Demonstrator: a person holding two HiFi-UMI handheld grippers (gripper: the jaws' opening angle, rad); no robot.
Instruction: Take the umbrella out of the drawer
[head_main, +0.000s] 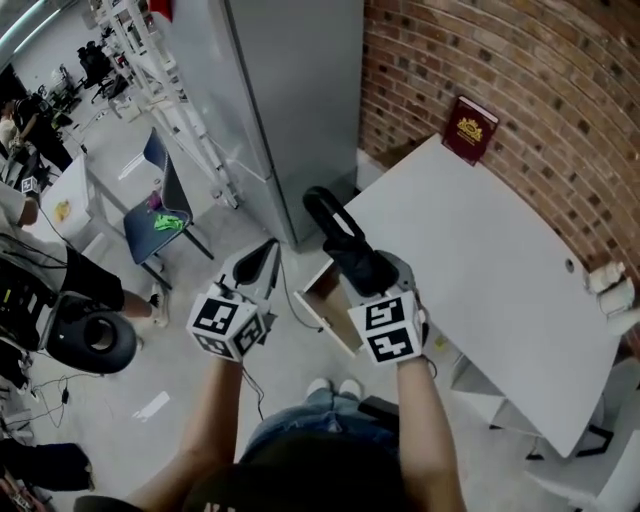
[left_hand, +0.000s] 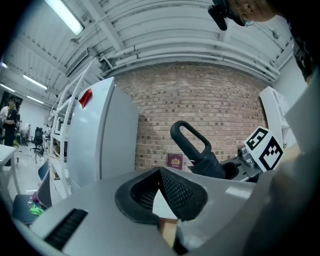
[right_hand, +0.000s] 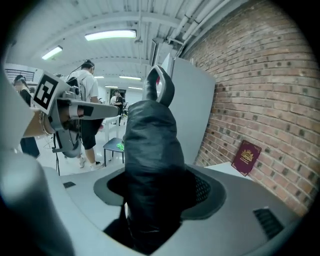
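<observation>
Right tool (head_main: 375, 268) clenched on the folded black umbrella (head_main: 338, 235), handle loop up, held above the open drawer (head_main: 322, 300) by the white worktop (head_main: 480, 260); left tool (head_main: 266, 255) closed, empty.

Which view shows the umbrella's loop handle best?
The left gripper view: the umbrella stands side-on against the brick wall, loop outlined. The head view foreshortens it from above; the right gripper view shows mostly black fabric between its jaws.
</observation>
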